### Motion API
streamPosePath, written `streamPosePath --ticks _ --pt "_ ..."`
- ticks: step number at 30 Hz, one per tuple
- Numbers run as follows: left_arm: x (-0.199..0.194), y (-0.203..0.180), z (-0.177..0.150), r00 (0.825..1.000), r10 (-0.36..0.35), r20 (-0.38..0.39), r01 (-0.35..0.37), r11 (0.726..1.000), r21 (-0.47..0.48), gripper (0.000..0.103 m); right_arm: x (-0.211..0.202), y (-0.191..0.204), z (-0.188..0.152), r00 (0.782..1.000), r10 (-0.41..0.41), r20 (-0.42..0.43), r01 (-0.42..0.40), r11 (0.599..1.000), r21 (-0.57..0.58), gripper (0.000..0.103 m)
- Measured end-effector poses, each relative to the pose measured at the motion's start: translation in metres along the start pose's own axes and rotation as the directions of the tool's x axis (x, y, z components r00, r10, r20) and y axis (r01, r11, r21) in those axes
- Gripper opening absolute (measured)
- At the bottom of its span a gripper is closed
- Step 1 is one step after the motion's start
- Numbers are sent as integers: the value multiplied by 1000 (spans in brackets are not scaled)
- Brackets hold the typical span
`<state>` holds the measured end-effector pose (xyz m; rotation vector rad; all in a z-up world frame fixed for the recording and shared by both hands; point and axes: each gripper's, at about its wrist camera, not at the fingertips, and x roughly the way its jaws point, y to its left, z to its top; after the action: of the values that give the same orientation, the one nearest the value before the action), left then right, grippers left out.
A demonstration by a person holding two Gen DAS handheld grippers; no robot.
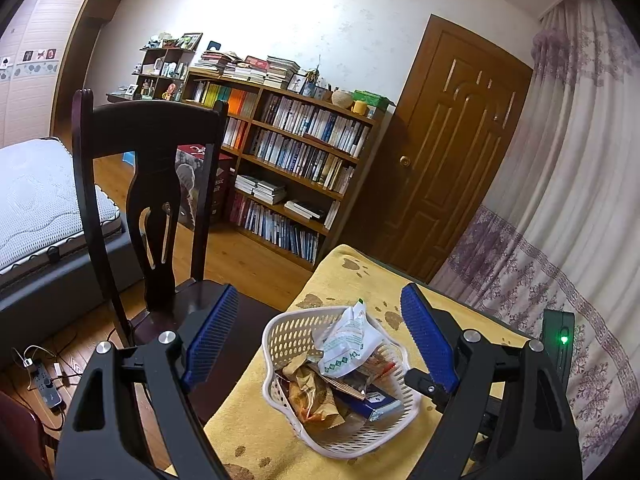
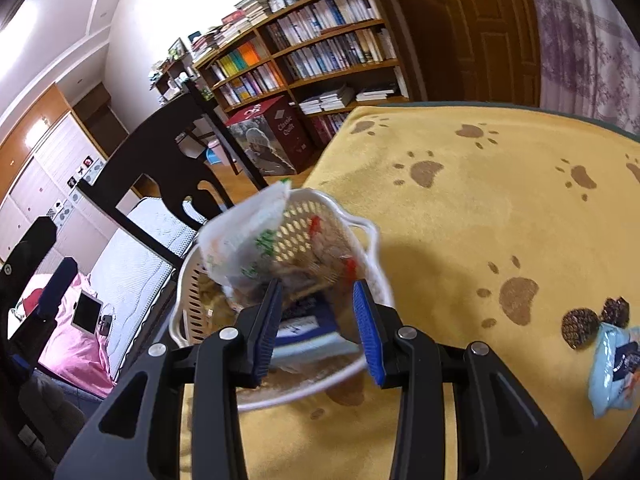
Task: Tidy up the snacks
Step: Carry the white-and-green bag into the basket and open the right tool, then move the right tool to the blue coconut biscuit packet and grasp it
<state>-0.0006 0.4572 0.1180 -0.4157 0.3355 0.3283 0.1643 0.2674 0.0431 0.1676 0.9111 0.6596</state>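
Two wrist views share one room, and the biggest thing in both is the yellow paw-print cloth that covers the table across the lower right of each frame. Behind it a tall bookshelf packed with books fills the middle of the left wrist view, with a dark wooden chair at the left of the frame and a brown door to the right. On the cloth sits a white perforated basket, low in the centre of the left wrist view, heaped with snack packets; a white and green packet lies on top and sticks up over the rim. The left gripper hangs above the basket with its blue pads spread wide and nothing between them. The right gripper, lower centre of its own view, is parted moderately over the basket's contents and grips nothing. A light blue snack bag lies on the cloth at the right edge, just beside two dark round snacks.
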Motion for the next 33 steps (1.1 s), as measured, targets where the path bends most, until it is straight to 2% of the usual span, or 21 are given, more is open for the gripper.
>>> streamPosePath --ticks 4,11,14,22,27,33 --pt "1 -3 -1 1000 -7 -4 7 1000 11 85 -7 -19 -3 1000 -26 7 25 999 24 43" --pt "3 -8 -3 1000 -14 -15 14 1000 26 86 -28 -61 -8 997 -69 32 66 993 95 45" --pt "4 -10 -4 1000 -14 -16 14 999 31 90 -39 -82 -11 995 -88 45 81 988 133 50" --pt "6 -21 -10 999 -28 -26 29 998 64 91 -55 -127 -20 990 -138 41 128 975 180 50" --pt "7 -26 -13 999 -35 -34 38 996 85 91 -58 -165 -39 987 -163 17 154 957 244 50" --pt "9 -33 -17 998 -39 -43 43 994 103 91 -75 -184 -52 986 -162 40 146 953 267 50"
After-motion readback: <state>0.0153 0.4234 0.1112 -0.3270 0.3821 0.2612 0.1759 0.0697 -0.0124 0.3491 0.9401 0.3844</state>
